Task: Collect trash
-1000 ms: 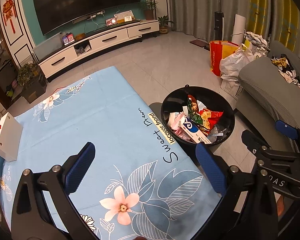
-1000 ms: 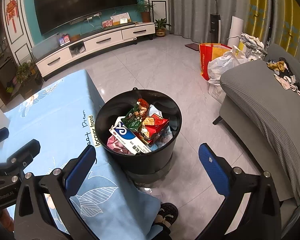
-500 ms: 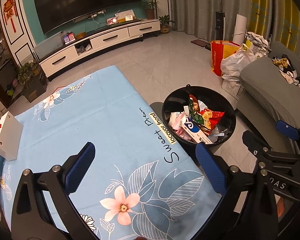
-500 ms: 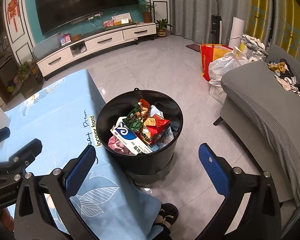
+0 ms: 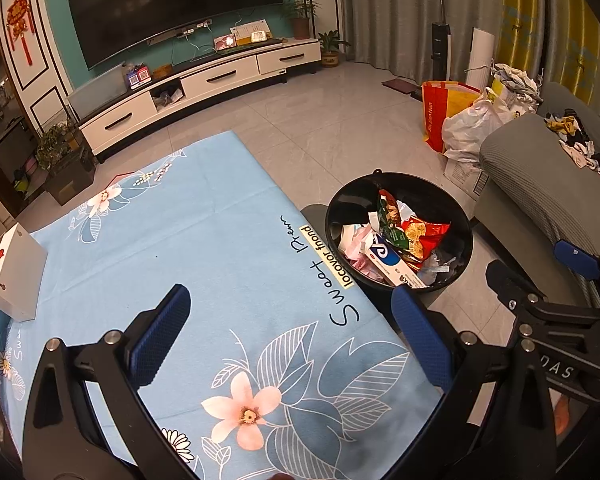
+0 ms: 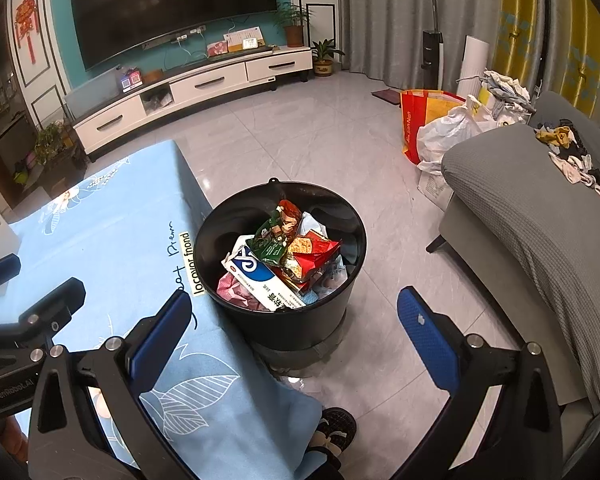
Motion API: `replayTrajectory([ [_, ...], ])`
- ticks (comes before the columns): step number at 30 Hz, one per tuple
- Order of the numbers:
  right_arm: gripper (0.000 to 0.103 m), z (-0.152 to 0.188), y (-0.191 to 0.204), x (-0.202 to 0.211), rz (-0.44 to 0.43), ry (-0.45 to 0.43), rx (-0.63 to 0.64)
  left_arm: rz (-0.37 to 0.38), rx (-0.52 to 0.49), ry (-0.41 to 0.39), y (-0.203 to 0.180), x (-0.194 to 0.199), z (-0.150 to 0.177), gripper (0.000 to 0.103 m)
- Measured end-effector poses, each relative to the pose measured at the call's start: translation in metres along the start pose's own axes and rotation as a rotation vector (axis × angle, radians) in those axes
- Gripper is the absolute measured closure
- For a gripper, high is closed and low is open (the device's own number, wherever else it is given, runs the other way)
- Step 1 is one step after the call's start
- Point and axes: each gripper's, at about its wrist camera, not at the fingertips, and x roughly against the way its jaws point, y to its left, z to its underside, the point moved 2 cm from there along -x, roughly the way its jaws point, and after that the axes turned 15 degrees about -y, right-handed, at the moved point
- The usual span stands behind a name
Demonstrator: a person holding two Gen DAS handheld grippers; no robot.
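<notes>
A black round trash bin (image 6: 336, 312) stands on the floor at the table's right edge; it also shows in the left wrist view (image 5: 462, 216). It holds snack wrappers (image 6: 304, 250), a blue and white box (image 6: 260, 276) and crumpled paper. My left gripper (image 5: 288, 318) is open and empty above the blue flowered tablecloth (image 5: 188, 240). My right gripper (image 6: 294, 322) is open and empty, hovering near the bin's front. Each gripper shows at the edge of the other's view.
A white box (image 5: 14, 272) lies at the table's far left. A grey sofa (image 6: 540, 216) stands right of the bin with clothes on it. Bags (image 6: 440, 124) sit on the floor behind it. A slippered foot (image 6: 332, 436) is below the table's corner.
Both grippers have drifted slightly; the bin sits a little further right in each view. Both stay open and empty.
</notes>
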Motion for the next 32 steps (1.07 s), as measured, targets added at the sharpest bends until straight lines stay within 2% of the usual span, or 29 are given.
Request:
replayTrajectory([
  [32, 0.003, -0.0043, 0.0035, 0.0038, 0.0, -0.004, 0.0, -0.02, 0.03, 0.009, 0.005, 0.0002, -0.001, 0.003],
])
